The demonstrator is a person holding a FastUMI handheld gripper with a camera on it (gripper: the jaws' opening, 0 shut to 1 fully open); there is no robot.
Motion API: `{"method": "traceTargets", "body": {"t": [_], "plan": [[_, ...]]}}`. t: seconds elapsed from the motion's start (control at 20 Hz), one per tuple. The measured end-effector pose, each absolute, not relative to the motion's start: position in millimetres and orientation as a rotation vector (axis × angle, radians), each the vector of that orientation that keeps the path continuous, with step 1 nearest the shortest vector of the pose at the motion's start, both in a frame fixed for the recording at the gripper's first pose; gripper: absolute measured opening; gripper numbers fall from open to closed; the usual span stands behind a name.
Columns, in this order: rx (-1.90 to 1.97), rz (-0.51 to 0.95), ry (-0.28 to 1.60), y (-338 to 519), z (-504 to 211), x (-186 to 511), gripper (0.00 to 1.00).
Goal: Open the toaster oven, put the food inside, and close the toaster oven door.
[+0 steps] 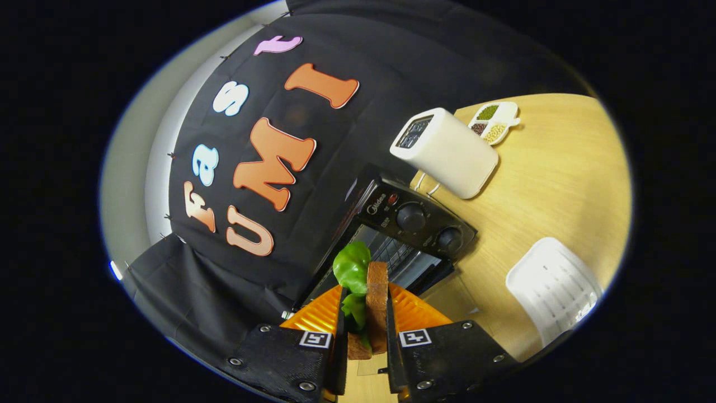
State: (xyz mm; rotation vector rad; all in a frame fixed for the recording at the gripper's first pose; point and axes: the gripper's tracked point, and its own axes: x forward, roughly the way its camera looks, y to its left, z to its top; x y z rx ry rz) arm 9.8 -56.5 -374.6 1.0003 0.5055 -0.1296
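Here, over our wooden bench (pixel 559 179), the hand-held gripper (pixel 366 327) pinches a sandwich (pixel 376 302); the toaster oven (pixel 408 224) stands open at one o'clock.

The tool (pixel 366 330) is clamped on a sandwich (pixel 369 302) whose bread and green leaf fill the gap between the fingers and jut ahead of them. Directly beyond, at the centre of the frame, the toaster oven (pixel 403 235) stands with its door down, so its cavity is open to the sandwich's front edge. Its knob panel flanks the opening on the right. Further up and right, a white toaster (pixel 447 151) stands close behind the oven, a small divided dish (pixel 495 122) past it. A white basket (pixel 554 288) sits at lower right. Bare tabletop (pixel 548 190) lies between basket, oven and toaster.
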Motion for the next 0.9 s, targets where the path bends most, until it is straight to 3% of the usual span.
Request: {"method": "traceTargets", "body": {"t": [0.9], "plan": [[1.137, -0.202, 0.381, -9.7, -419.0, 89.4, 0.3]]}}
